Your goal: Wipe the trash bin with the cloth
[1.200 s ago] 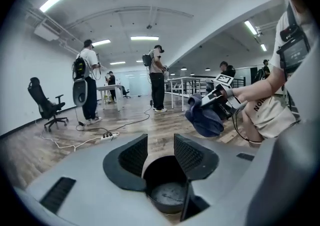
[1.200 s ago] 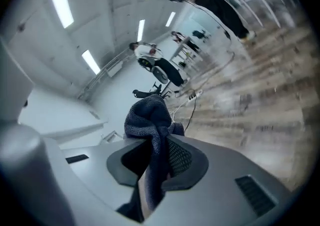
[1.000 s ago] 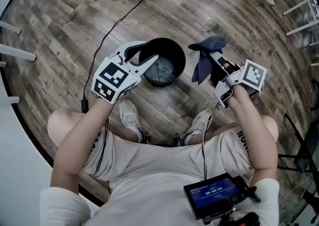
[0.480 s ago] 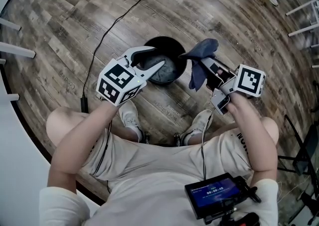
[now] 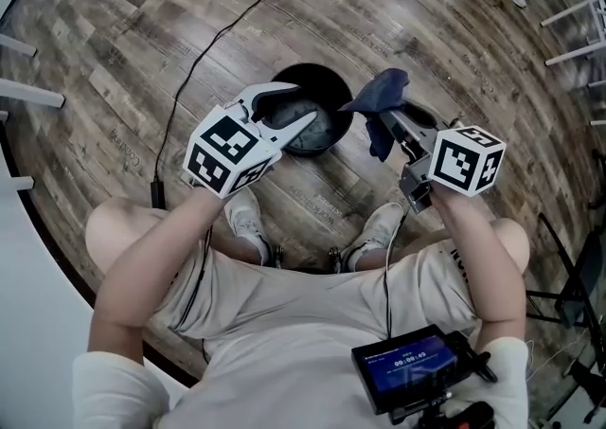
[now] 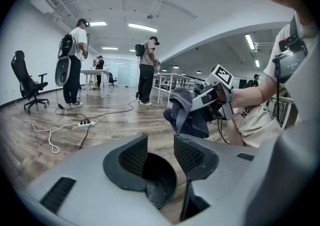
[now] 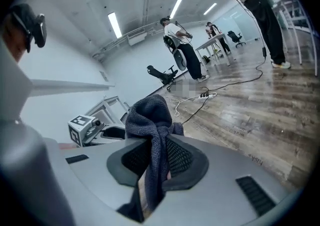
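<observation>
The person is sitting over a wooden floor (image 5: 114,48), and the black trash bin (image 5: 327,75) is standing upright on it at 12 o'clock from the person's two shoes (image 5: 248,219). The left gripper (image 5: 299,103) is reaching in from the bin's 8 o'clock, its jaws standing apart and holding nothing, their tips hanging over the bin's near-left rim. In the left gripper view the bin's dark opening (image 6: 162,177) is showing between and beyond those spread jaws, and whether they are touching the rim cannot be told. A grey patch (image 5: 317,129) is lying on the bin's bottom. The right gripper (image 5: 388,120) is hovering at the bin's 3 o'clock with its jaws clamping the dark blue cloth (image 5: 383,98). In the right gripper view the cloth (image 7: 147,115) is bunching above the jaws and trailing down between them. The cloth is hanging just beside the bin's right rim, raised off the floor. A black cable (image 5: 213,48) is running across the floor toward 11 o'clock of the bin.
</observation>
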The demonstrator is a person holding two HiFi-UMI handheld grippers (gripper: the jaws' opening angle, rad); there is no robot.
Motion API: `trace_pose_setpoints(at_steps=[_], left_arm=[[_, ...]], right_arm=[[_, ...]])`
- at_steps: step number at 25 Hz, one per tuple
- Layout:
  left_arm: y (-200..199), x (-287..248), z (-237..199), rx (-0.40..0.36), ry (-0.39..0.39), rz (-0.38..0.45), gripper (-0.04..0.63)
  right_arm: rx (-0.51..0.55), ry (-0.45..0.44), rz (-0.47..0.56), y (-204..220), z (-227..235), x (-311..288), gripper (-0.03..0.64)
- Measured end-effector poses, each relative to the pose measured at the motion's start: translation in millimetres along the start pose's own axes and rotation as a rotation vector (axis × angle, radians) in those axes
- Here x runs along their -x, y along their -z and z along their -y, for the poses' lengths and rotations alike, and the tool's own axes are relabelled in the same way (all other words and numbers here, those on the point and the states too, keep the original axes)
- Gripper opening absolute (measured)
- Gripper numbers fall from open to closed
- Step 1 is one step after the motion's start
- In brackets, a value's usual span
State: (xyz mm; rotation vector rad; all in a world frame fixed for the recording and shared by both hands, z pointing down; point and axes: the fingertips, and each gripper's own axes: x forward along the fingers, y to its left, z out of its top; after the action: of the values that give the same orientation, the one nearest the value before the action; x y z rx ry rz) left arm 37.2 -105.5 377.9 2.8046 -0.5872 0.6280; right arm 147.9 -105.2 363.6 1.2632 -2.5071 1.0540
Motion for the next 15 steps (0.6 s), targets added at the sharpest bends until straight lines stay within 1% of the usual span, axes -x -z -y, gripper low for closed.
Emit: trace_pose_setpoints(at_steps=[8,10,15], left_arm=[[2.1,0.4,0.7,0.008,0.004,-0.004,0.175],[2.4,-1.8,3.4,0.01,0.013,-0.01,0.176],[0.6,-4.5,8.0,-0.007,0.023,-0.014,0.176]], right_arm=[[0.277,0.049,-0.035,6.1,-9.3,-4.1,0.06],[0.304,0.053,-0.036,5.8,-8.9,-3.9,0.061],[0.3,0.058,-0.034,5.2,-5.5,-3.4,0.06]])
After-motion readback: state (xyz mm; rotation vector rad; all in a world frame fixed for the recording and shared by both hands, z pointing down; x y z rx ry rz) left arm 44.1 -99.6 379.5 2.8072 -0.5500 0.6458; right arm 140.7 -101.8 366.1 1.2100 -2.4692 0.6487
